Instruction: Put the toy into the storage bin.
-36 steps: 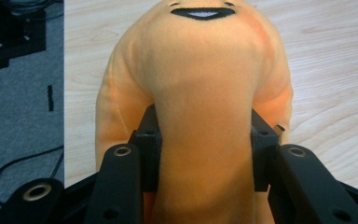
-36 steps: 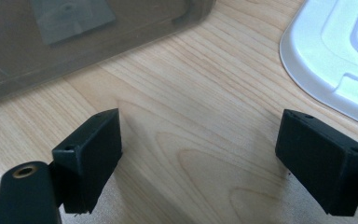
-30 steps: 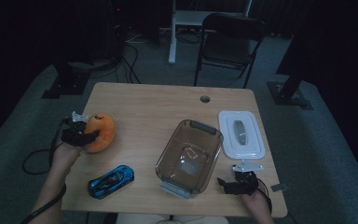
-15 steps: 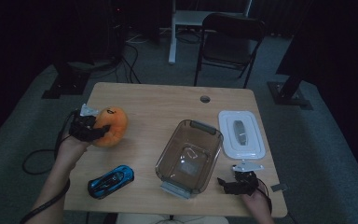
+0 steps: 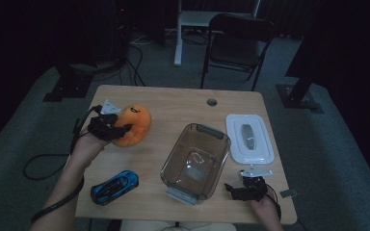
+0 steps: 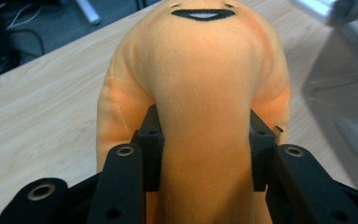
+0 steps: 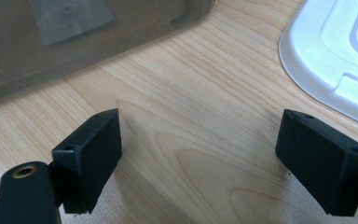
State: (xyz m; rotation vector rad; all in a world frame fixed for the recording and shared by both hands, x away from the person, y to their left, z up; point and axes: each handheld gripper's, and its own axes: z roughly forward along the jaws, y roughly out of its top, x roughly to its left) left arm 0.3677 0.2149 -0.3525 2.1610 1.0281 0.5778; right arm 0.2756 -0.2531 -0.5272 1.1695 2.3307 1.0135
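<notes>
On table (image 5: 173, 103), empty bin (image 5: 173, 168); left hand-held gripper (image 6: 205, 140) clamps plush (image 6: 205, 65), right hand-held gripper (image 7: 200, 154) apart.

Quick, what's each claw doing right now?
Left claw: closed on the orange smiling plush toy.
Right claw: open, empty, over the wooden table.

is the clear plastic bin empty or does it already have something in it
Empty: through the clear bin only its own bottom shows, with a pale label. The orange plush is outside it, clamped in the left gripper.
</notes>
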